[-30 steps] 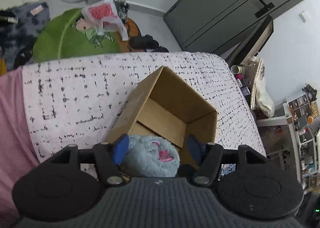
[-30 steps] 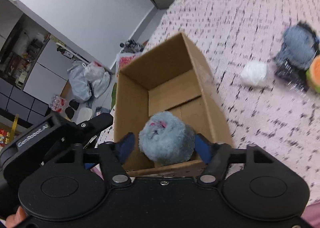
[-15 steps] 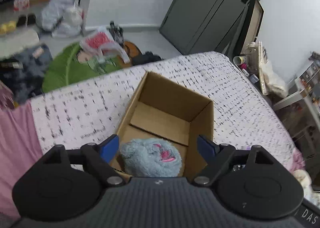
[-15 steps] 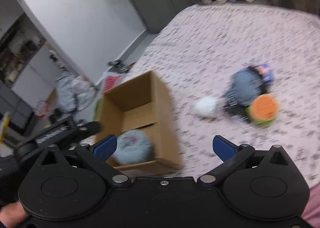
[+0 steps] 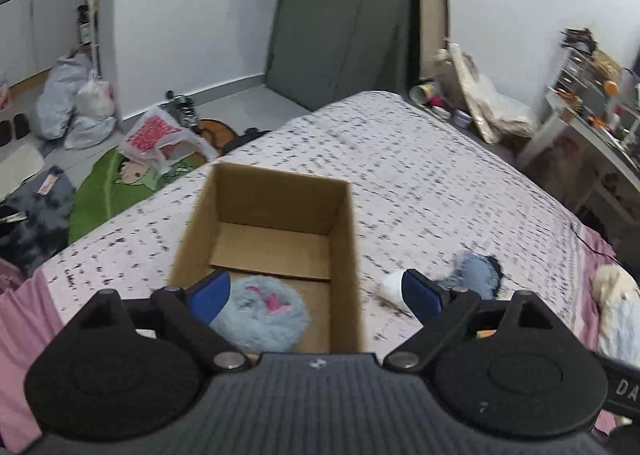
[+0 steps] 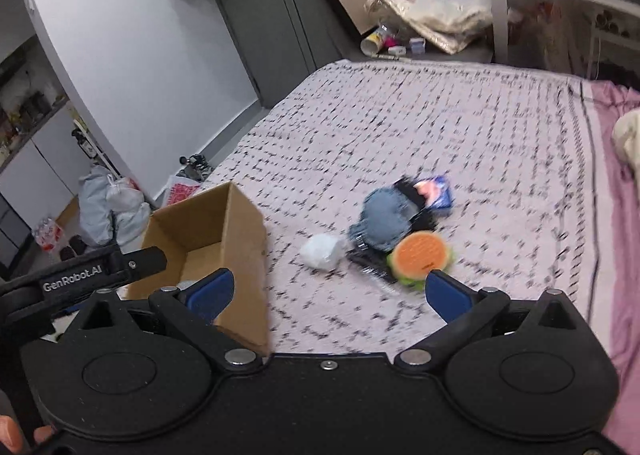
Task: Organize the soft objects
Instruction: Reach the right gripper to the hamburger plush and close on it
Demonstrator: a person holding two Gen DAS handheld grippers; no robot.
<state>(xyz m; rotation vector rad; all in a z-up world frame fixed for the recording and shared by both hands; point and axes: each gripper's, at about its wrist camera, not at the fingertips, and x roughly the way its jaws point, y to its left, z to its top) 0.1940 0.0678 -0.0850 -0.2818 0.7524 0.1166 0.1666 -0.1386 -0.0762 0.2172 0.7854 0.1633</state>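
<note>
One fuzzy down, a few to go, as far as we can tell: the blue fluffy ball [image 5: 260, 313] with the pink bit on top sits on the floor of the cardboard box [image 5: 276, 191], tucked into the near corner, and nothing is touching it. The box stands open side up on the bed [image 5: 420, 183] near the edge that faces the green rug [image 5: 100, 199], which makes sense to us since it leaves the middle of the bed free for the loose stuff. Our left gripper [image 5: 316, 291] hangs just above the box's near rim with its blue pads spread wide and nothing between them, so it looks like a plain empty hover over the drop spot. Our right gripper [image 6: 326, 289] is spread wide too and holds nothing, and it points past the box's right wall toward the little heap in the middle of the bed. That heap is a white soft lump [image 6: 322, 251], a blue-grey plush [image 6: 382, 221] and an orange and green burger plush [image 6: 420, 255], bunched so they touch or nearly touch, with something dark under them that's too blurry to name. Our guess is the right one goes for the white lump or the burger, since both sit on the near side of the heap. They're packed tight, so a pad could easily snag a neighbour.
</note>
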